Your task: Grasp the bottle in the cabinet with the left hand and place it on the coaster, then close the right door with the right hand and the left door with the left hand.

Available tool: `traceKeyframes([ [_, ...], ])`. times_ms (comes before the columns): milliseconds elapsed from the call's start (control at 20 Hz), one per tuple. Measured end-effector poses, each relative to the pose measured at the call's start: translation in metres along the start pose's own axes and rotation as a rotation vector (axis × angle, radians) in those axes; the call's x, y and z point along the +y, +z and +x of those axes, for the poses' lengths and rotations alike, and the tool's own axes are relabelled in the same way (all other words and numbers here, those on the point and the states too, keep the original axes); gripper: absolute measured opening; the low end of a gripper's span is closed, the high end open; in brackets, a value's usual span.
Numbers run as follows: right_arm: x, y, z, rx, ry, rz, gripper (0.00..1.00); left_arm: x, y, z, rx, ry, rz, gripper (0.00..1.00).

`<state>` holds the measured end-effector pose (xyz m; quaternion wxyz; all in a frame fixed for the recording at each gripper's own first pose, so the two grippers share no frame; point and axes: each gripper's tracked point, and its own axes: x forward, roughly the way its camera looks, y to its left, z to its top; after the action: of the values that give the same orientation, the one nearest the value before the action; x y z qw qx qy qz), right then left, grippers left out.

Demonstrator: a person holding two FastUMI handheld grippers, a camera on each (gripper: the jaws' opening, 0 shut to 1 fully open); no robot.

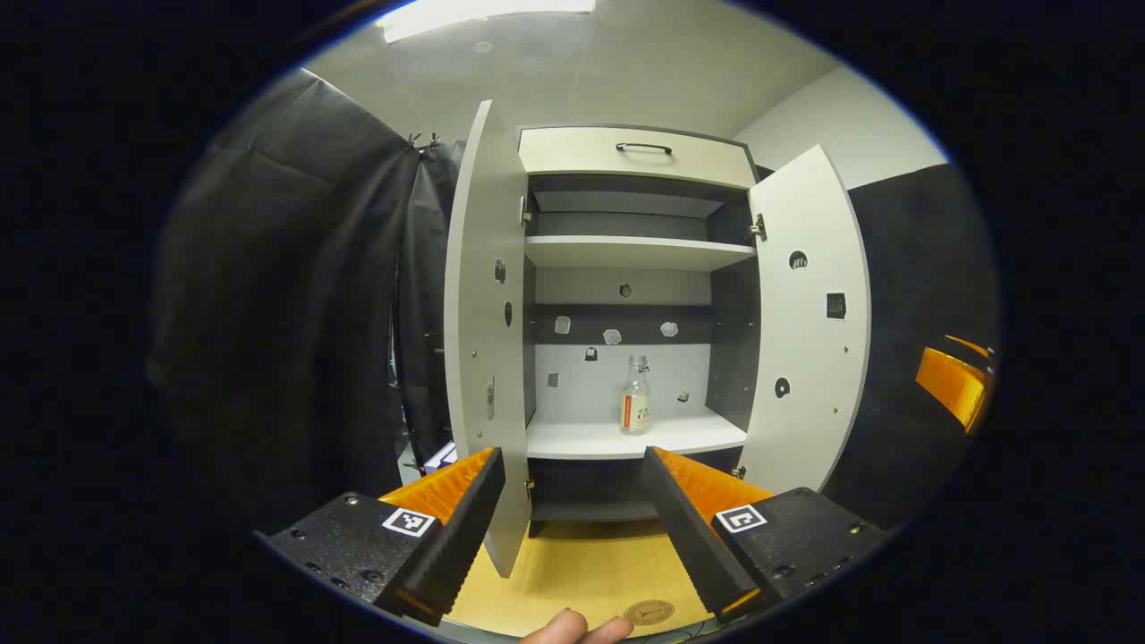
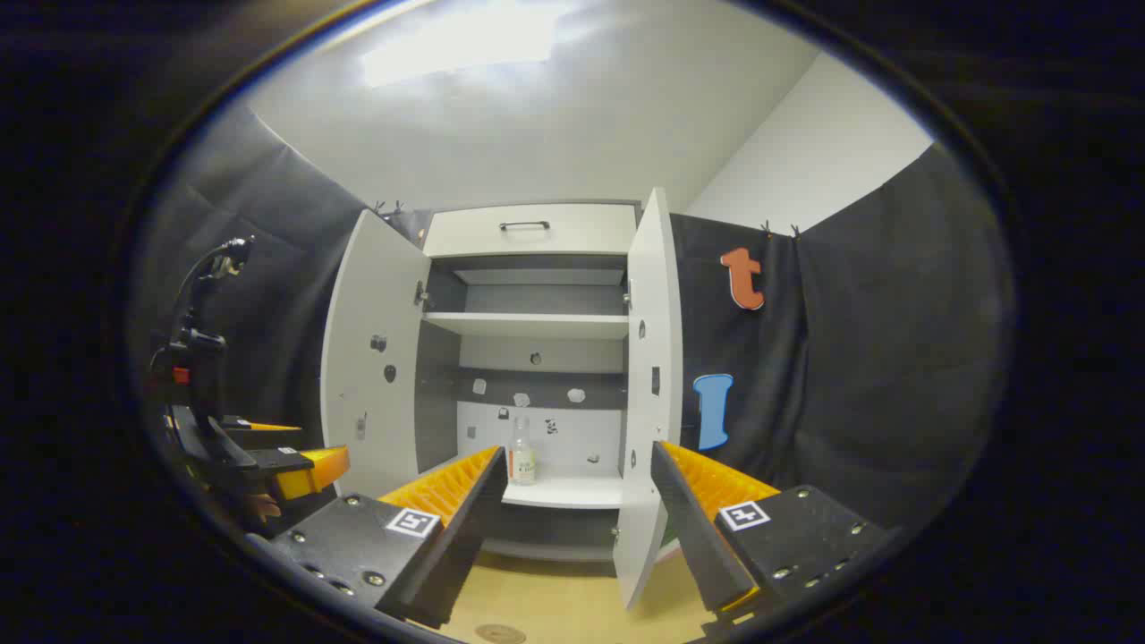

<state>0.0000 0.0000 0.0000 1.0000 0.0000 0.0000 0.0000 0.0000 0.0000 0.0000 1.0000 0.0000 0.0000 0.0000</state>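
Open cabinet (image 1: 637,295), bottle (image 1: 636,395) upright on shelf, tongs (image 1: 572,519) spread, coaster (image 1: 649,613) below

Bright ceiling glare (overhead), sharp, edges warped

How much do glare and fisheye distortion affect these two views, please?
Left gripper view: the ceiling light blows out; the cabinet doors bow outward, but the bottle stays sharp. Right gripper view: softer overall, a washed-out ceiling patch, the bottle small and dim.
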Motion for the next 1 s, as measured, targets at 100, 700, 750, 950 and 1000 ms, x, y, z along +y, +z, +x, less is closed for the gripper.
traceKeyframes([
  [100, 0.004, -0.004, -0.004, 0.003, 0.026, 0.001, 0.98, 0.001, -0.001, -0.005, 0.005, 0.008, -0.011, 1.00],
  [700, 0.014, -0.012, 0.033, -0.049, 0.062, 0.050, 0.98, -0.005, 0.002, 0.039, -0.029, -0.030, 0.050, 0.98],
  [750, 0.015, -0.015, 0.042, -0.046, 0.058, 0.056, 0.98, -0.008, -0.001, 0.052, -0.025, -0.043, 0.054, 0.98],
  [950, 0.012, -0.029, 0.078, -0.033, 0.030, 0.055, 0.98, -0.025, -0.013, 0.116, -0.024, -0.098, 0.052, 0.98],
  [1000, 0.009, -0.033, 0.086, -0.028, 0.021, 0.054, 0.98, -0.032, -0.018, 0.134, -0.019, -0.109, 0.045, 0.98],
])
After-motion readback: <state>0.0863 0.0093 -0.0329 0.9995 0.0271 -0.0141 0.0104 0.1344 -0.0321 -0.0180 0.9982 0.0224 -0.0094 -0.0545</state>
